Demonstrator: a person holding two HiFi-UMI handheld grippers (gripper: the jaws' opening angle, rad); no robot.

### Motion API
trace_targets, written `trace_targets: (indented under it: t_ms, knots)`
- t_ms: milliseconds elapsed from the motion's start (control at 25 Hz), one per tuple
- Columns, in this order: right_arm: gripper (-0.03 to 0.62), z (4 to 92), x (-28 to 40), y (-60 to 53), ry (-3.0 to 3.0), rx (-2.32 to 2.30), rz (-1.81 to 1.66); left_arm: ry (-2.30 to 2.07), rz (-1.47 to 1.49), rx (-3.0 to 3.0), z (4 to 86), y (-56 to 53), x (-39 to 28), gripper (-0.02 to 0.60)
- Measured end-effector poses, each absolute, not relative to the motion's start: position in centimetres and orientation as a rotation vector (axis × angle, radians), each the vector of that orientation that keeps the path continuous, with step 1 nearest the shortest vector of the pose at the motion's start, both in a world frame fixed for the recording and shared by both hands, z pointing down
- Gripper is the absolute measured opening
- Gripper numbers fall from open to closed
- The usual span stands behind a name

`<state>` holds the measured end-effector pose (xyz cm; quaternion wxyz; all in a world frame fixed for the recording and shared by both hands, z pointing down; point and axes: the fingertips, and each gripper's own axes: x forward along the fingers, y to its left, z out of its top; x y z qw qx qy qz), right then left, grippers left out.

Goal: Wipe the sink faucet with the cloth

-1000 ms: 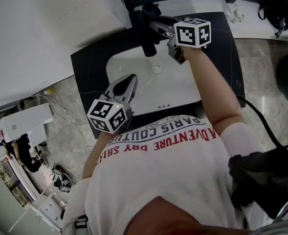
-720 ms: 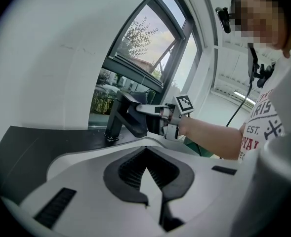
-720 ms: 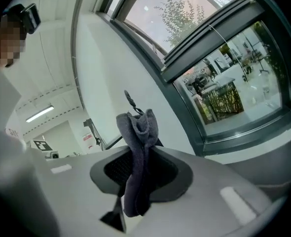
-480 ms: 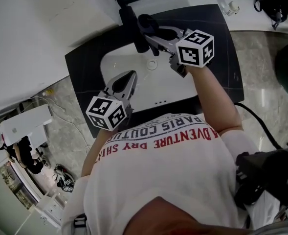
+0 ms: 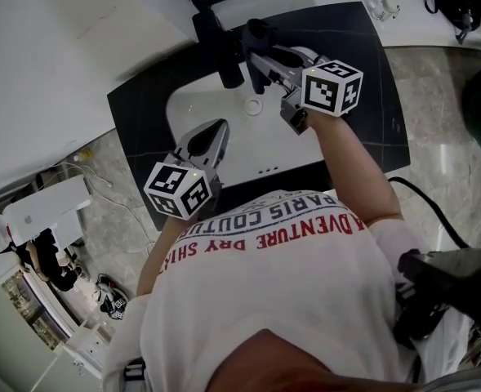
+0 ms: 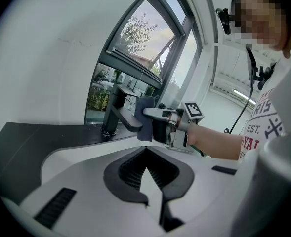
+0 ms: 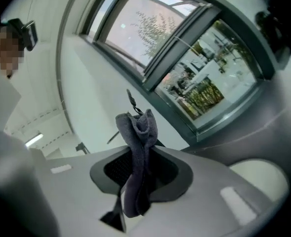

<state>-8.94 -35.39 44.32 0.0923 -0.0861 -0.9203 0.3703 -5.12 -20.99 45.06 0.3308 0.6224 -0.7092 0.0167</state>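
A black faucet (image 5: 221, 49) (image 6: 113, 110) stands at the back of the white sink (image 5: 193, 109). My right gripper (image 5: 257, 55) (image 6: 153, 113) (image 7: 138, 147) is shut on a blue-grey cloth (image 5: 257, 33) (image 6: 145, 118) (image 7: 137, 169). It holds the cloth against the right side of the faucet spout (image 6: 131, 121). In the right gripper view the cloth bunches above the jaws and hangs down between them. My left gripper (image 5: 215, 135) (image 6: 146, 167) is shut and holds nothing. It hovers over the near side of the basin and points at the faucet.
The sink sits in a black countertop (image 5: 362, 55) with a drain (image 5: 253, 106) in the basin. A window (image 6: 135, 48) runs behind the faucet. A white wall (image 5: 60, 47) stands at the left. The person's body fills the lower head view.
My right gripper has shifted the cloth a little from the faucet's back toward the right side of the spout. The left gripper has stayed over the basin.
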Motion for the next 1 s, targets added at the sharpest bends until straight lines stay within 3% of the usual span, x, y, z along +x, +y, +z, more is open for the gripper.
trace_targets:
  t_ms: [560, 1000]
  knots:
    - [0.08, 48.6, -13.1, -35.1, -2.487, -0.359, 1.892, -1.854, 0.133, 1.615, 46.0, -20.2, -5.0, 0.0]
    - [0.081, 50.8, -14.0, -35.2, -2.465, -0.286, 1.952, -1.856, 0.135, 1.604, 46.4, -20.0, -5.8, 0.0]
